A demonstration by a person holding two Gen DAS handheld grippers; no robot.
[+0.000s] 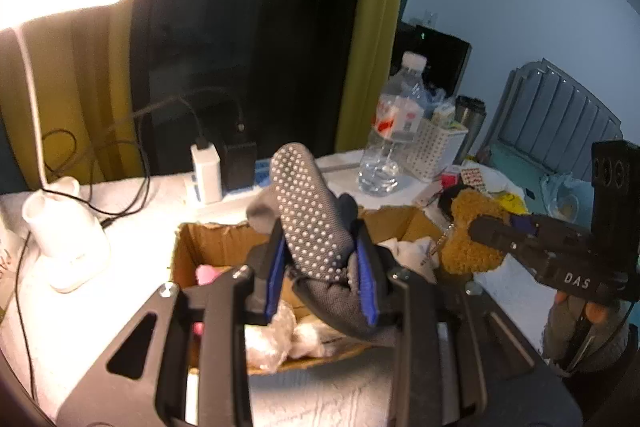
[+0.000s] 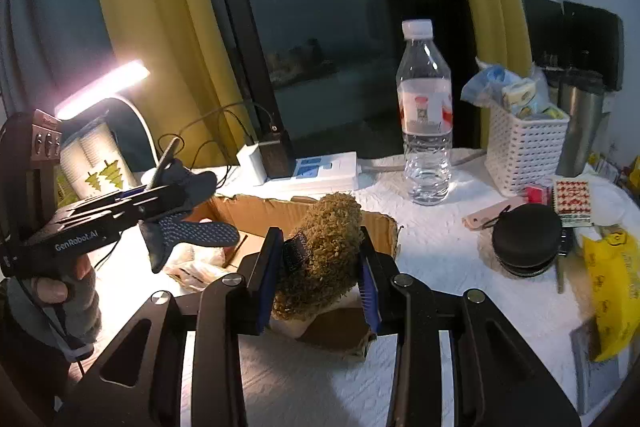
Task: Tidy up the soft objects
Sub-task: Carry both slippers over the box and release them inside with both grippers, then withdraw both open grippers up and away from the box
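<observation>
While over cardboard box (image 1: pixel 224 247), left hand-held gripper (image 1: pixel 320 263) clamps grey sock (image 1: pixel 308 211); right hand-held gripper (image 2: pixel 320 267) clamps brown plush (image 2: pixel 324 251).

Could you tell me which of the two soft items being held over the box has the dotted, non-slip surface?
It is the grey sock, held in the left gripper. The brown fuzzy plush toy in the right gripper is shaggy, with no dots.

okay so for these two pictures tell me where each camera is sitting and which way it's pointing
Left wrist: rides the left gripper, facing the cardboard box and window; it holds a dotted grey sock; the right gripper enters from the right.
Right wrist: rides the right gripper, facing the same box and window; it holds a brown plush toy; the left gripper enters from the left.
Shared: box, water bottle, white basket.
</observation>
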